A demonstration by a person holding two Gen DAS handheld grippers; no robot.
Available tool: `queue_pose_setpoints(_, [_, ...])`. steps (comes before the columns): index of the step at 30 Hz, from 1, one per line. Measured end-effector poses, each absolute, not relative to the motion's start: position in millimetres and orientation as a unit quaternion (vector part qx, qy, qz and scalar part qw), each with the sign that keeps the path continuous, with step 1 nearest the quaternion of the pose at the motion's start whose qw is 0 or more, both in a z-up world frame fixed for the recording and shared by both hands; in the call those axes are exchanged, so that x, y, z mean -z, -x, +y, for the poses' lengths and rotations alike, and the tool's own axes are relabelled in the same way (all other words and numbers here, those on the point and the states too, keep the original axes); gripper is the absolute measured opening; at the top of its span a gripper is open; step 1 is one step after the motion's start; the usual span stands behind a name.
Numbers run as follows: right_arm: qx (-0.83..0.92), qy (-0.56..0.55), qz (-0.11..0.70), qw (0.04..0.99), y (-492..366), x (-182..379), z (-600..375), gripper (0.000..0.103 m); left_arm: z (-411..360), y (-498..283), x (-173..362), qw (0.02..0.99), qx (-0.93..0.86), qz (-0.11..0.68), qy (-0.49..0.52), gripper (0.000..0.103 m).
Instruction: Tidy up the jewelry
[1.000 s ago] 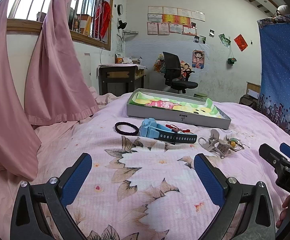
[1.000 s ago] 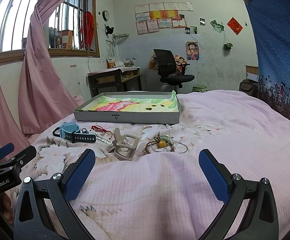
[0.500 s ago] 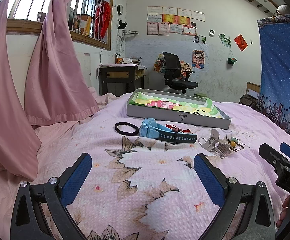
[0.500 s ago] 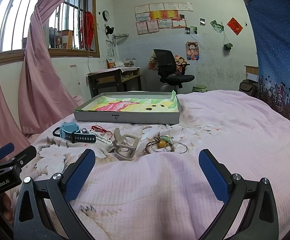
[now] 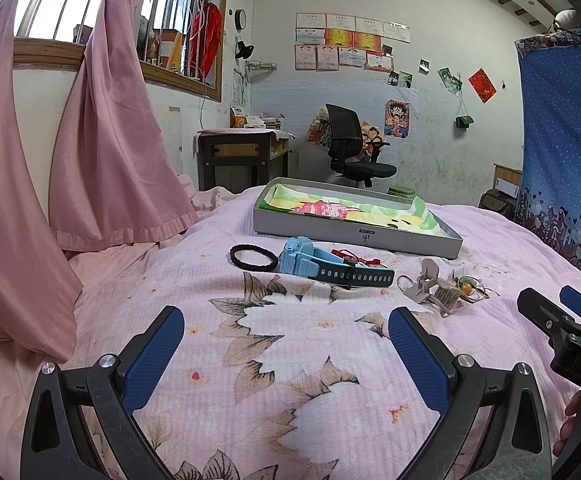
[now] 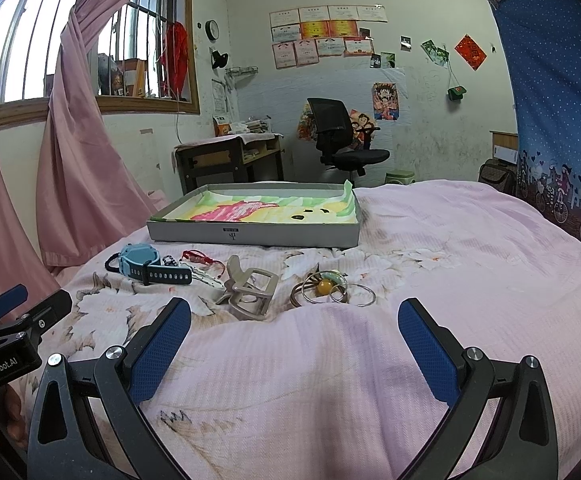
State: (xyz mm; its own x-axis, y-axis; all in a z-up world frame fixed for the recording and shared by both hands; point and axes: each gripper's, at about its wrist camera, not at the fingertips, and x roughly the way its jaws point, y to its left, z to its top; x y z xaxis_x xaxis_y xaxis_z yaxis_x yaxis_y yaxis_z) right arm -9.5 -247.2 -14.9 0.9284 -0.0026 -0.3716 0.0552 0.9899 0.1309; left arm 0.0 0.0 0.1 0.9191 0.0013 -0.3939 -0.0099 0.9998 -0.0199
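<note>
- I hold my left tool (image 5: 286, 352) low over the bed (image 5: 274, 364), its blue pads wide apart and nothing between them; my right tool (image 6: 294, 344) hangs the same way, pads spread and empty; I judge both are parked short of the pieces so I can choose a first pick.
- The jewelry lies in a loose row across the bedspread, just before the tray (image 5: 354, 232); the tray sits behind the row with its long wall facing me, so I reckon each piece needs only a short carry over that wall.
- The tray is lined with a bright painted sheet and looks bare of jewelry, so by my guess no sorting is done yet.
- From the left: a black band (image 5: 253, 257), then a blue watch (image 5: 310, 263) on its side with the dark strap trailing right, a red cord (image 5: 348, 257) just behind the strap, a beige clip (image 5: 436, 290), and the rings (image 5: 470, 289) furthest right.
- The left view shows the band whole and apart from the watch; in the right view the watch (image 6: 140, 261) hides most of it.
- The right view shows the clip (image 6: 250, 292) open-framed, the rings (image 6: 332, 290) as several overlapping wire hoops with an amber and a green bead, and something pale by the strap that I cannot name; in the left view these are a small tangle.
- Each view catches the other tool at its edge, so they flank the row.
- The rings lie nearest my right tool; overlapped hoops on soft cloth may lift together or slip.
</note>
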Motion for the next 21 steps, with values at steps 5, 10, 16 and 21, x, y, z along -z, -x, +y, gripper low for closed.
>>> queue_pose_setpoints(5, [0.015, -0.07, 0.189, 0.979, 9.0, 15.1, -247.1, 0.102, 0.1, 0.0, -0.1, 0.98, -0.003, 0.201, 0.011, 0.103])
queue_pose_setpoints(10, [0.015, -0.069, 0.189, 0.979, 9.1, 15.4, -248.7, 0.102, -0.1, 0.0, 0.0, 0.98, -0.003, 0.201, 0.011, 0.103])
queue_pose_setpoints(16, [0.016, -0.071, 0.19, 0.979, 10.2, 14.8, -246.6, 0.102, -0.1, 0.0, -0.1, 0.98, -0.003, 0.201, 0.011, 0.103])
queue_pose_setpoints(21, [0.014, -0.07, 0.19, 0.979, 9.1, 16.8, -249.5, 0.102, -0.6, 0.0, -0.2, 0.98, 0.0, 0.2, 0.011, 0.103])
